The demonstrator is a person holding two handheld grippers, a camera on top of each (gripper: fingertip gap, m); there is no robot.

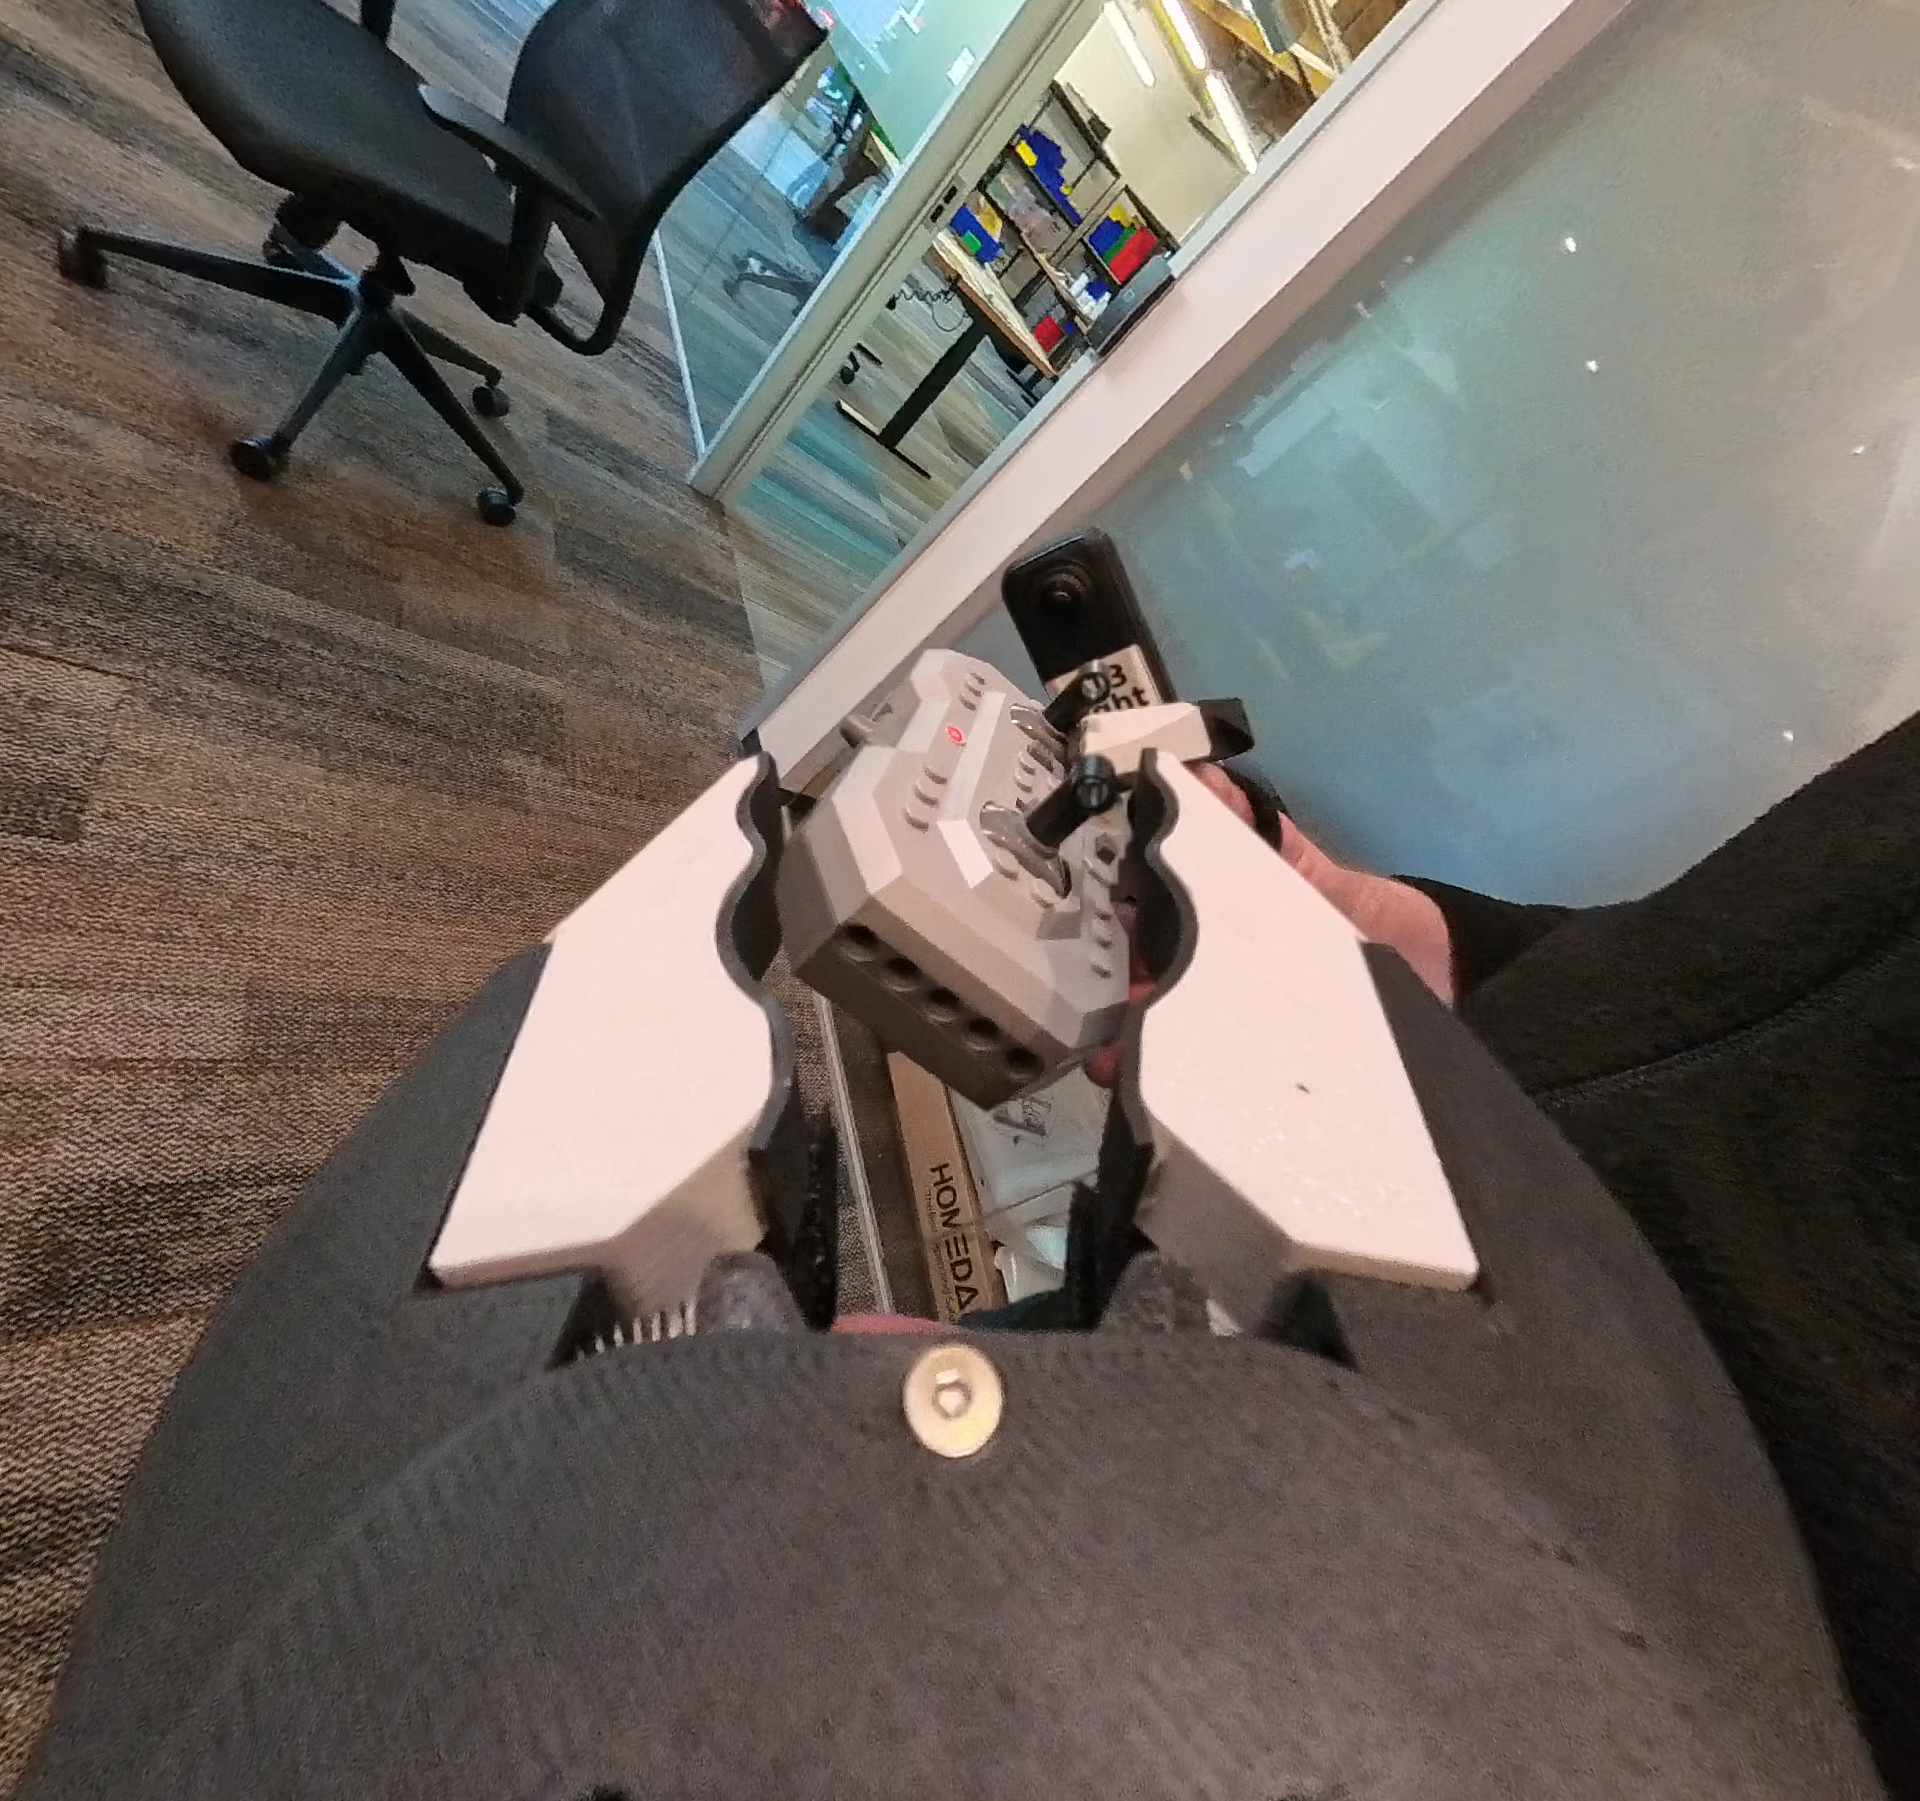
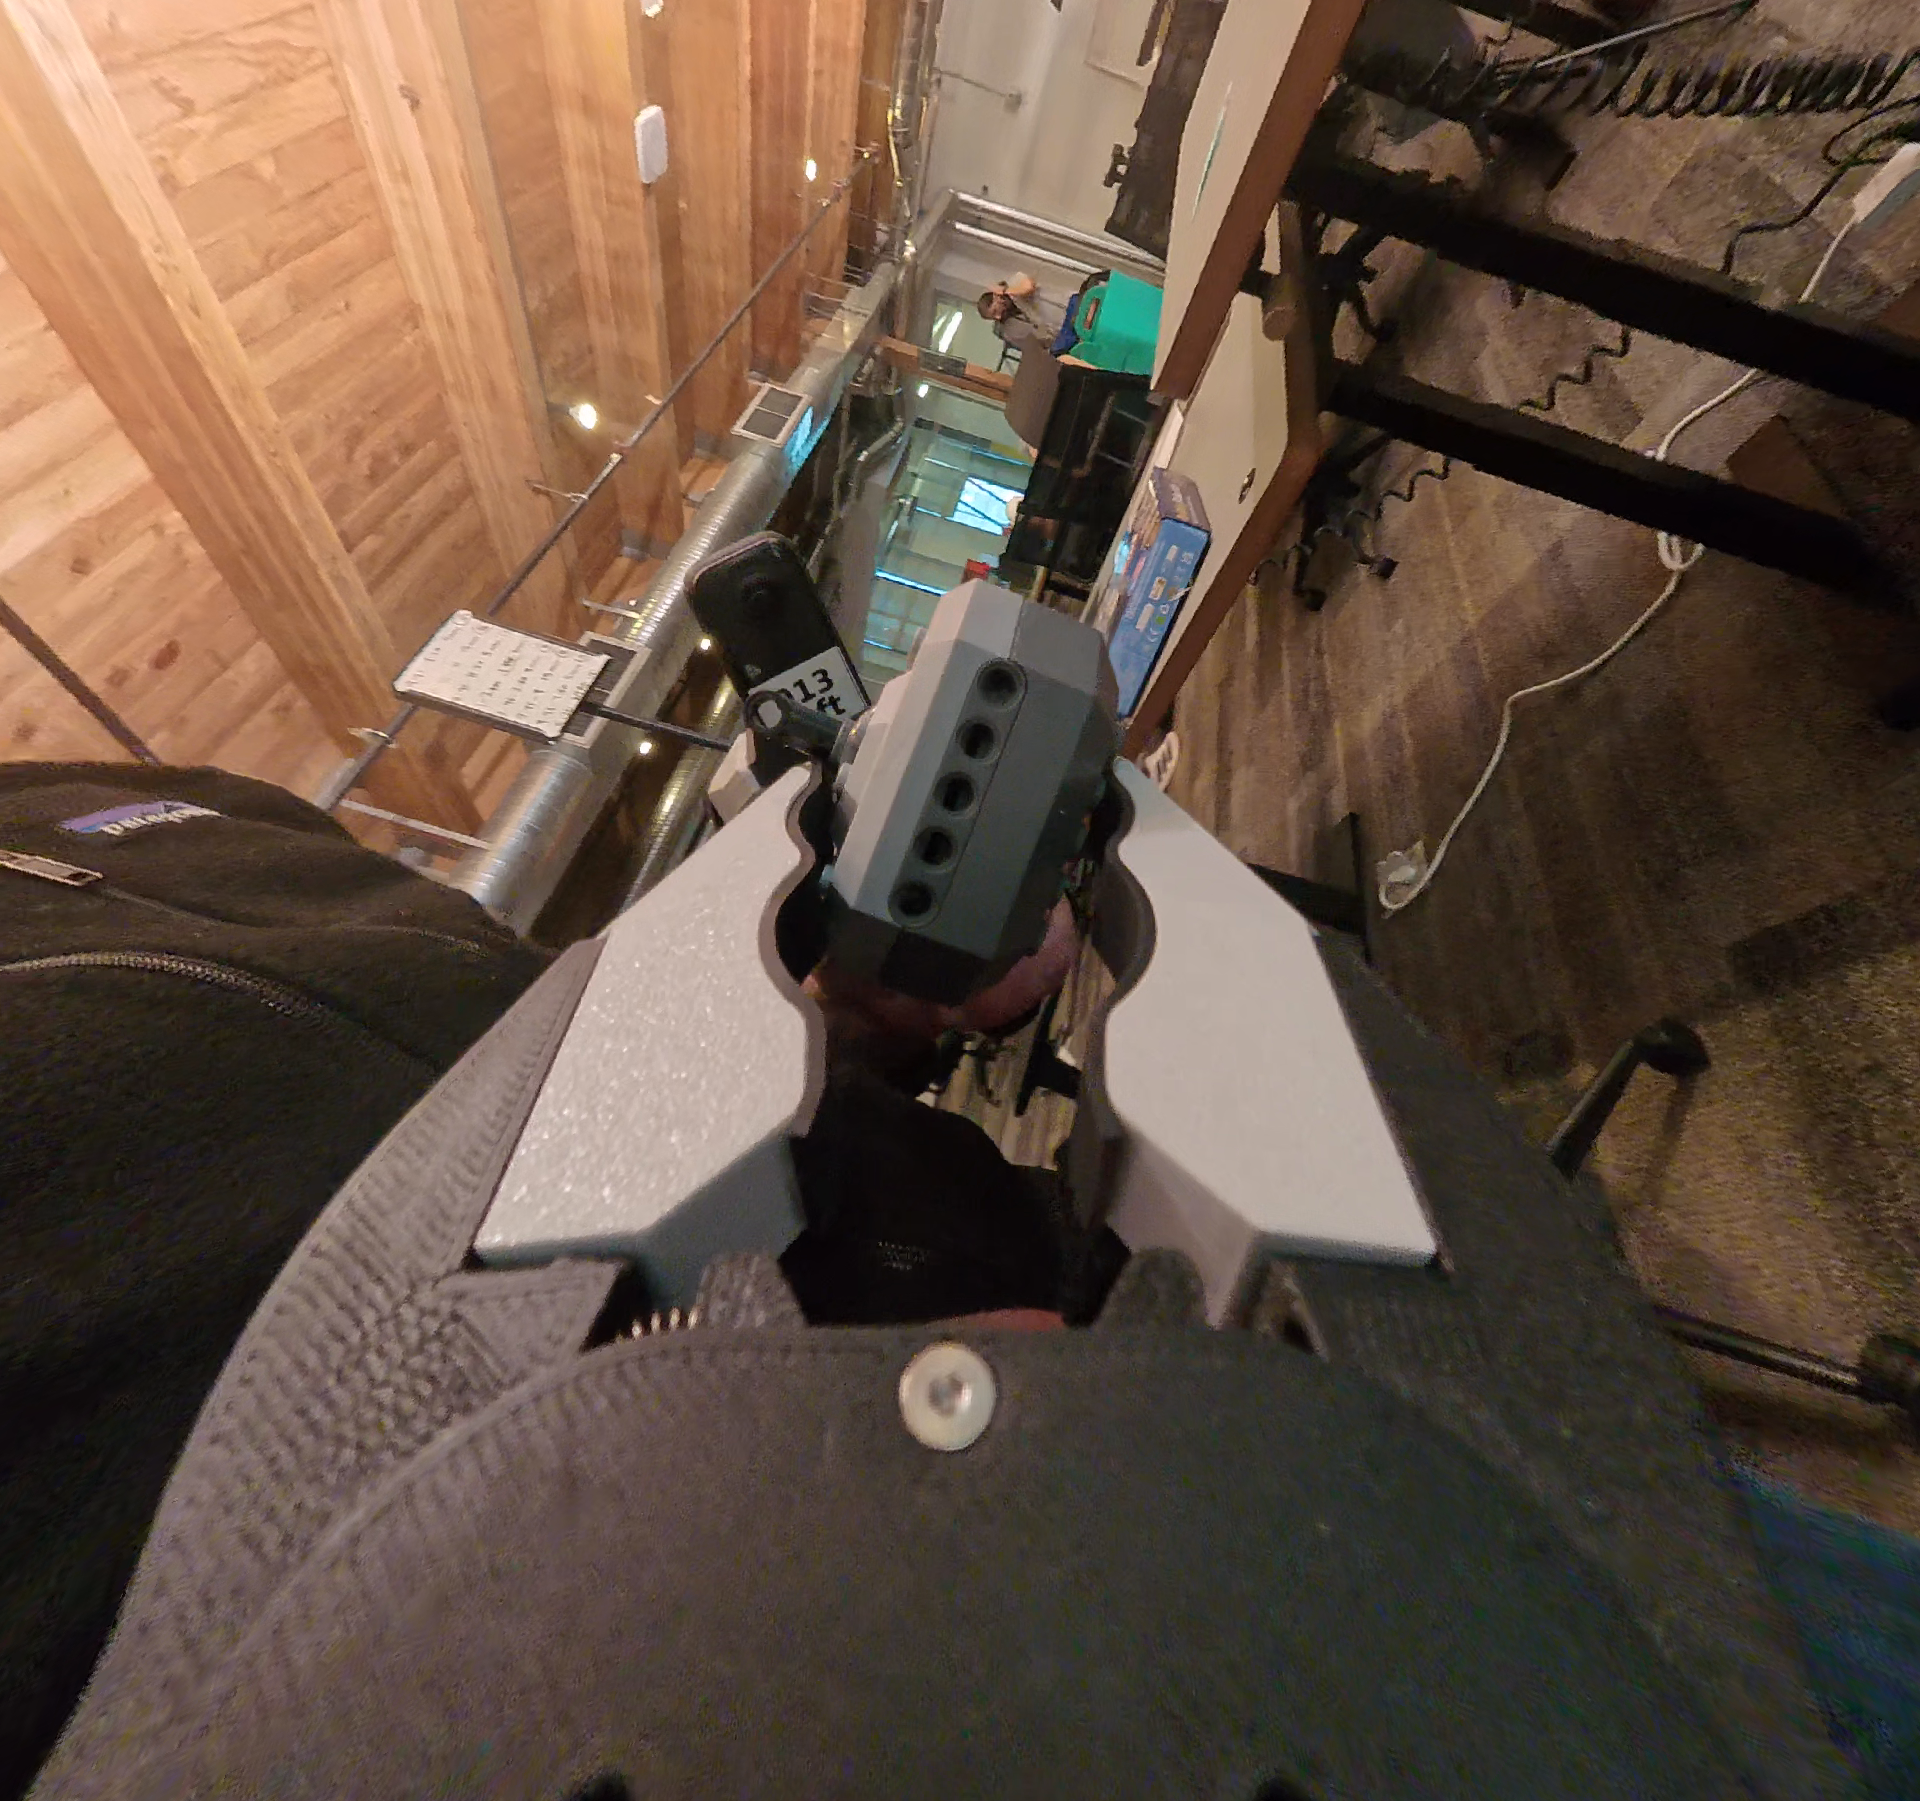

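Note:
A grey brick-built control box (image 1: 935, 930) with black levers and a small red dot sits between the white fingers of my left gripper (image 1: 956, 847), which is shut on its sides. The same box (image 2: 966, 816) is clamped between the grey-looking fingers of my right gripper (image 2: 966, 821), a row of round holes facing the camera. The two grippers face each other across the box, held in the air. The right gripper's camera (image 1: 1081, 629) shows just beyond the box in the left wrist view. The left gripper's camera (image 2: 774, 629) shows behind it in the right wrist view.
A black office chair (image 1: 416, 141) stands on the carpet at the left, beside a glass partition (image 1: 1455, 401). A person's hand (image 1: 1361, 910) and black sleeve (image 1: 1714, 920) are at the right. A desk (image 2: 1236, 380), a blue box (image 2: 1158, 577) and white floor cables (image 2: 1507, 743) are in the right wrist view. The tips of both grippers are at nearly the same place.

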